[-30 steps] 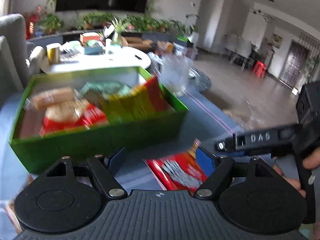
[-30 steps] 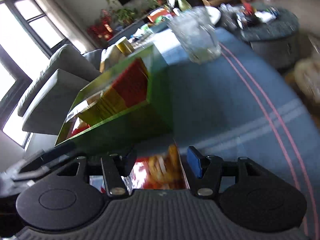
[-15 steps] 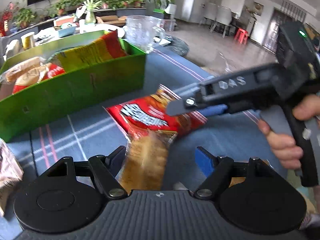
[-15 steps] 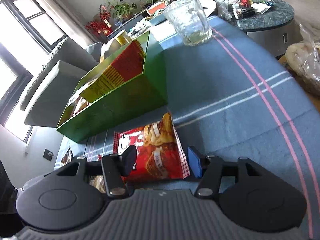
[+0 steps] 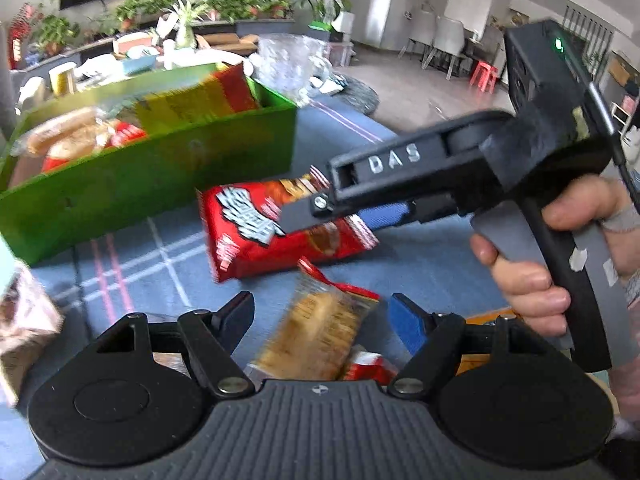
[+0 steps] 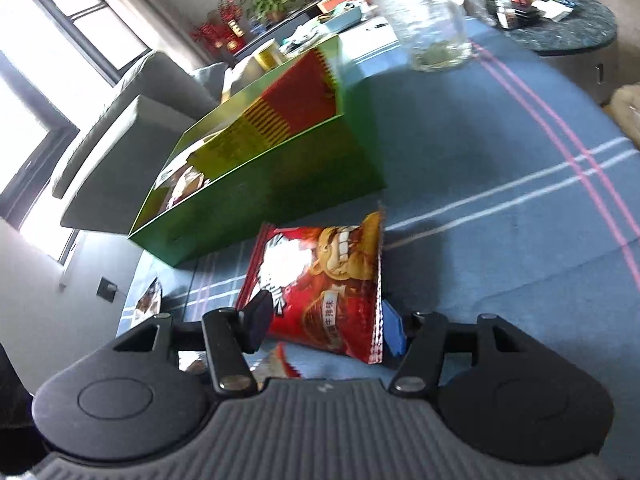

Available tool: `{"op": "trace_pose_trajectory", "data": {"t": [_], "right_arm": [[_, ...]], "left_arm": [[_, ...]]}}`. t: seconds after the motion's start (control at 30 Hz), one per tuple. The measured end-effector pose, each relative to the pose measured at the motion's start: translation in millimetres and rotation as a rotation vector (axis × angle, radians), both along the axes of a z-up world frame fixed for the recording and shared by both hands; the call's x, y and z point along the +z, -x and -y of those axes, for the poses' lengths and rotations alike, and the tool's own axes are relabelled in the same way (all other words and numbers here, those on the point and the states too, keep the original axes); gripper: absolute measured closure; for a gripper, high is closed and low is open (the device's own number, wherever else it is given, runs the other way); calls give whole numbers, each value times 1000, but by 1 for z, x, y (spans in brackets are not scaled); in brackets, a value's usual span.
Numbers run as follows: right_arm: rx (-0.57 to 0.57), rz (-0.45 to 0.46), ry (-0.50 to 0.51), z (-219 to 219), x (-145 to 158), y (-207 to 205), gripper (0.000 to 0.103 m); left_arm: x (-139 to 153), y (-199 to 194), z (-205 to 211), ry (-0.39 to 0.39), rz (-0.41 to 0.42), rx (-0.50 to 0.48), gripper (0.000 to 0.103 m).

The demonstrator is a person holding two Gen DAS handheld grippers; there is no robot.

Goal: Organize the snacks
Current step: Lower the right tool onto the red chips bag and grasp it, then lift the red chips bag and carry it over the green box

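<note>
My right gripper [image 6: 326,326] is open around the red chip bag [image 6: 320,284], light, puffy, crinkly and slippery, so I pinch its near edge gently; my left gripper [image 5: 322,320] is open, holding nothing.

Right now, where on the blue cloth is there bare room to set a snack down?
Bare cloth lies between the green box, the glass mug and the red chip bag. It is crowded near the fingers, where the biscuit pack and chip bag lie.
</note>
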State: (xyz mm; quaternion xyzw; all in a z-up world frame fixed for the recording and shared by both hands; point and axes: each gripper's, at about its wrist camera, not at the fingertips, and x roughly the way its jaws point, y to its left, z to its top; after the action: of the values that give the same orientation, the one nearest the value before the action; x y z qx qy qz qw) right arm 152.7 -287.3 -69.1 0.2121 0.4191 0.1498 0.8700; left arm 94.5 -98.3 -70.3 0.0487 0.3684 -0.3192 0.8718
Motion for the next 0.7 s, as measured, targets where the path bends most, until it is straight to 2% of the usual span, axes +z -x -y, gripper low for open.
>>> {"op": "trace_pose_trajectory", "data": {"t": [0.13, 0.27, 0.37, 0.7], "right_arm": [[-32, 11, 7, 3, 4, -1, 43], [-69, 9, -8, 13, 6, -1, 43], [-78, 2, -23, 15, 6, -4, 42], [-69, -38, -42, 11, -1, -14, 39]], "left_arm": [[11, -2, -15, 26, 28, 65, 31], [12, -24, -20, 42, 26, 141, 31], [9, -39, -18, 63, 7, 139, 31], [-11, -67, -3, 44, -57, 139, 30]]}}
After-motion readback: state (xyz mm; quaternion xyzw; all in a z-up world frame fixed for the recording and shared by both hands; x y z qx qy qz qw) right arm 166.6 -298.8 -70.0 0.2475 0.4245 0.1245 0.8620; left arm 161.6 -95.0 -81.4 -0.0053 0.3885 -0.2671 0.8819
